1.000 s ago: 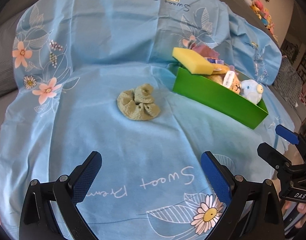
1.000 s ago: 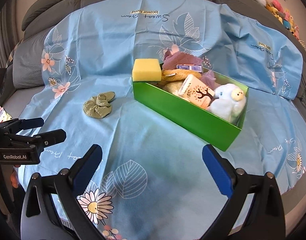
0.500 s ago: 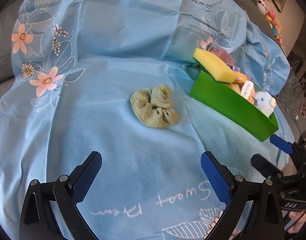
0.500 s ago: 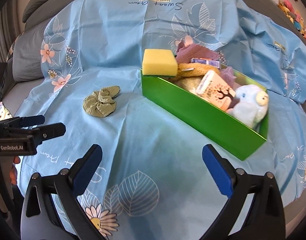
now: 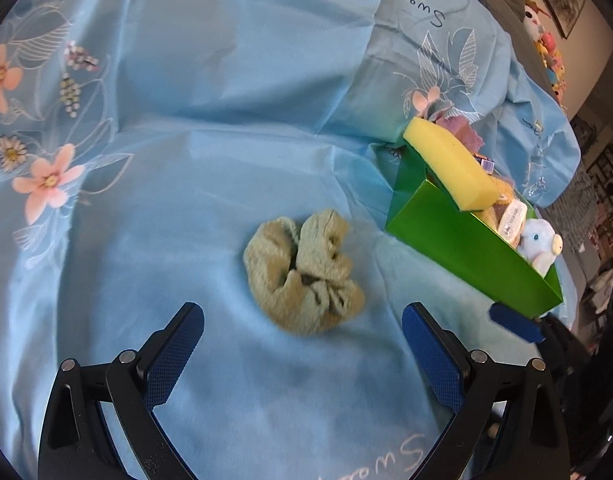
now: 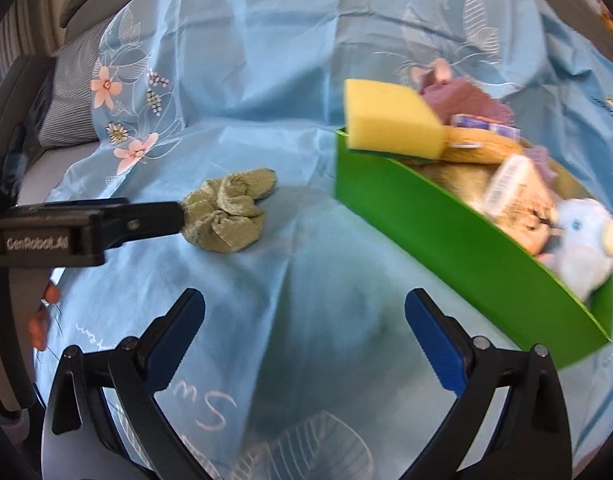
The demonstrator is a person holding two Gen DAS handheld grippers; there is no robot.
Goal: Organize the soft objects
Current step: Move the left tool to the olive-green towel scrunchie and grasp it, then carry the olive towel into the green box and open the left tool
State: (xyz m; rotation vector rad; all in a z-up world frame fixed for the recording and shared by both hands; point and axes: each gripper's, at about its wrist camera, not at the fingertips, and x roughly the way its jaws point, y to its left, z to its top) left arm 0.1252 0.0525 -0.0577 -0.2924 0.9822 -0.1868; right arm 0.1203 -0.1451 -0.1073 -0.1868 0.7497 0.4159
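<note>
A crumpled olive-green cloth (image 5: pixel 304 276) lies on the blue sheet, just ahead of my left gripper (image 5: pixel 302 344), which is open and empty, its tips short of the cloth. In the right wrist view the same cloth (image 6: pixel 230 212) lies at centre left, with the left gripper's black body (image 6: pixel 86 228) reaching in beside it. The green box (image 6: pixel 466 248) holds a yellow sponge (image 6: pixel 390 120), a pale blue plush (image 6: pixel 582 244), a tagged packet and purple fabric. My right gripper (image 6: pixel 304 344) is open above bare sheet, left of the box's near side.
The blue flowered sheet (image 5: pixel 226 120) covers a grey sofa, rising up the backrest behind. A striped cushion (image 6: pixel 70 108) shows at far left. Plush toys (image 5: pixel 546 48) line a ledge at upper right. A person's fingers (image 6: pixel 42 320) hold the left gripper's handle.
Both grippers have moved forward: the cloth now sits much closer to the left gripper, and the box looms larger for the right. Both stayed open.
</note>
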